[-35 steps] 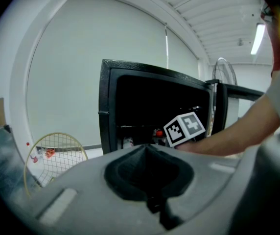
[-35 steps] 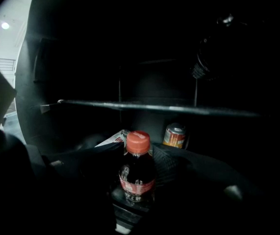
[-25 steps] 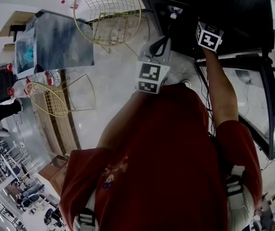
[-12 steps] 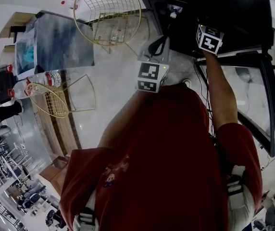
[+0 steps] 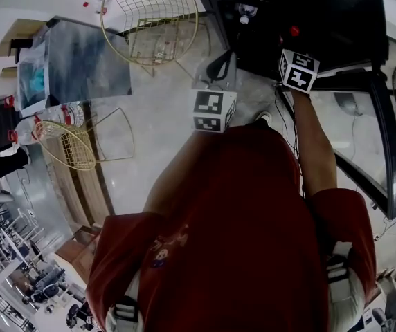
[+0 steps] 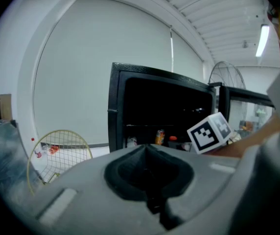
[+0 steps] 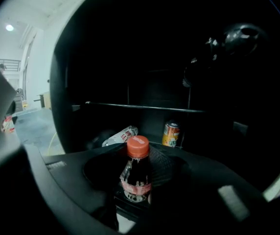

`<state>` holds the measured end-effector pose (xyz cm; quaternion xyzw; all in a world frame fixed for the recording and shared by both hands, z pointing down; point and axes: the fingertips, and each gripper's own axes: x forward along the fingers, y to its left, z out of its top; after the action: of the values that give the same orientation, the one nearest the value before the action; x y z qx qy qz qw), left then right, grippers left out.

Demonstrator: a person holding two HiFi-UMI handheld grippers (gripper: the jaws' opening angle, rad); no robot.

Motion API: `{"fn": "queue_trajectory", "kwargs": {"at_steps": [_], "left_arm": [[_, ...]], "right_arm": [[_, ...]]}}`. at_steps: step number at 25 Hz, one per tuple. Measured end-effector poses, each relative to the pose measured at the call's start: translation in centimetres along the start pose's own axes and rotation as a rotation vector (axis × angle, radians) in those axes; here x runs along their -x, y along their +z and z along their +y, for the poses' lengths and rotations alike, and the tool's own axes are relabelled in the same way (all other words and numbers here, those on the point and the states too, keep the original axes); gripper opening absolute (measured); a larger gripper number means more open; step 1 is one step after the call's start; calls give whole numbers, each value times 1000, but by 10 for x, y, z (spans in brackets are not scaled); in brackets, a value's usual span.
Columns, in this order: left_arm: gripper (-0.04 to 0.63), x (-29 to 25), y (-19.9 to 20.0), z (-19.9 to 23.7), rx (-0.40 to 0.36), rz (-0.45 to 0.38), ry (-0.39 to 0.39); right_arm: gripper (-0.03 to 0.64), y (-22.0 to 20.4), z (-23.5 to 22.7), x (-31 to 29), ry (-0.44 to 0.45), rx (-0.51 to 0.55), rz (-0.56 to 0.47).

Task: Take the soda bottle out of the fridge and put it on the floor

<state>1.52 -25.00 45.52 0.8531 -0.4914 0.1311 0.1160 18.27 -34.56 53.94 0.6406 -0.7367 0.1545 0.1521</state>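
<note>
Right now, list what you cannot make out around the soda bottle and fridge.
Soda bottle base: right gripper view, sunk inside the right gripper.
Its label print: same view, too dark and small.
Fridge upper inside: same view, lost in darkness.
Floor below the person: head view, covered by the red shirt.

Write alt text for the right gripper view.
A dark soda bottle with an orange-red cap stands upright, held between the fingers of the right gripper. Behind it in the fridge, an orange can stands and a clear bottle lies on its side.
</note>
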Motion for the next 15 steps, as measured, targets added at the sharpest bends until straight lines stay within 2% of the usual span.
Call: {"fn": "queue_trajectory", "kwargs": {"at_steps": [4,15], "left_arm": [[0,2,-5,-1,-35,5,16],[0,5,-3,-4,-41,9,56]], "right_arm": [[135,-5,3,15,26,8,0],[135,-5,12,69,85,-6,-10]]}}
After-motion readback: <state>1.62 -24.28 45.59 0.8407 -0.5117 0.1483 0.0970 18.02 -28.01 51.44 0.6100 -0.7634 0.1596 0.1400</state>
